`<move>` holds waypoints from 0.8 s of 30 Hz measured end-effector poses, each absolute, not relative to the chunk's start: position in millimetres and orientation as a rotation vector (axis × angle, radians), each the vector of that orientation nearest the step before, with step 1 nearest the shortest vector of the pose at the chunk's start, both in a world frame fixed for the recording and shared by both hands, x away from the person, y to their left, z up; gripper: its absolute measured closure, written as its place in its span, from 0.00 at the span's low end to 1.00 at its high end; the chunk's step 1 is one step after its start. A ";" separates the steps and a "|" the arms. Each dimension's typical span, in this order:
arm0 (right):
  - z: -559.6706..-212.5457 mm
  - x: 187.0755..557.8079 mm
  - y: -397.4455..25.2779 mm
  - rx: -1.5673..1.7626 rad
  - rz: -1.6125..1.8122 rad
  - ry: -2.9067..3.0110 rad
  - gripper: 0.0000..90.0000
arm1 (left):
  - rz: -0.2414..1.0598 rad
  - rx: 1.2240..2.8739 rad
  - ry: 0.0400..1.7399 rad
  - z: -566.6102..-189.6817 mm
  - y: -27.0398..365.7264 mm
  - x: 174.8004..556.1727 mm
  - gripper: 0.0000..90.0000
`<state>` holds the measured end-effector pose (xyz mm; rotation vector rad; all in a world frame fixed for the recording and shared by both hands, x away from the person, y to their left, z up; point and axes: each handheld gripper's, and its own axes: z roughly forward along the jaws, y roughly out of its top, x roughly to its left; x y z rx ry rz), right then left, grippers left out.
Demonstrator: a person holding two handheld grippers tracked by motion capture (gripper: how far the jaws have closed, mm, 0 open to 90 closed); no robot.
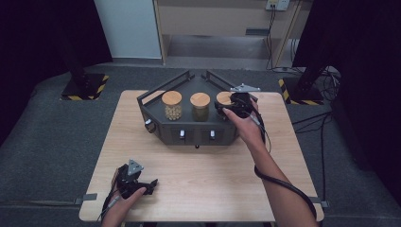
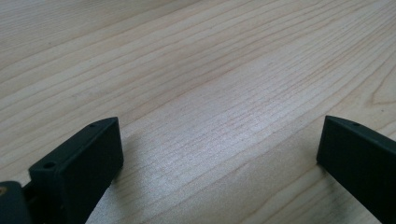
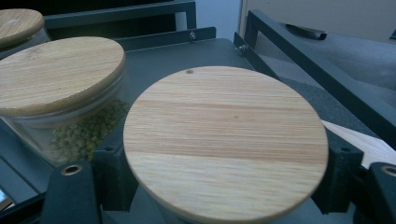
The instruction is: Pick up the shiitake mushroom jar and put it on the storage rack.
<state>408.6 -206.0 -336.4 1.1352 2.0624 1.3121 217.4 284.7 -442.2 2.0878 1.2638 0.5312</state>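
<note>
Jar point(image 3: 224, 154), the one nearest the right end of the dark rack point(image 1: 156, 101), stands under its round wooden lid point(image 3: 226, 140) with the right gripper point(image 1: 238, 106) about it. In the right gripper view the two black jaws sit against opposite sides of the jar just below the lid, closed in as far as the glass allows, a hold that looks meant for lifting it off the rack. Next along the rack is a second jar point(image 3: 70, 121) with green peas showing through its glass, close but apart; a third point(image 1: 172, 105) stands beyond that, at the rack's left.

Well away from the rack, near the table's point(image 1: 203, 189) front edge, the left gripper point(image 1: 137, 182) rests low over bare wood, jaws spread wide and holding nothing, seemingly parked out of the way.
</note>
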 end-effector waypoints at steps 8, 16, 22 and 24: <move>-338.4 407.9 -208.9 1.137 1.315 2.066 0.18 | 0.531 2.088 1.264 -442.1 284.7 217.4 0.00; -333.6 398.0 -207.8 1.128 1.318 2.042 0.07 | 0.531 2.088 1.264 -442.1 284.7 217.4 0.00; -331.3 389.7 -210.0 1.120 1.314 2.029 0.04 | 0.531 2.088 1.263 -442.1 284.7 217.4 0.00; -330.8 386.8 -211.4 1.123 1.320 2.022 0.03 | 0.531 2.088 1.264 -442.1 284.7 217.4 0.00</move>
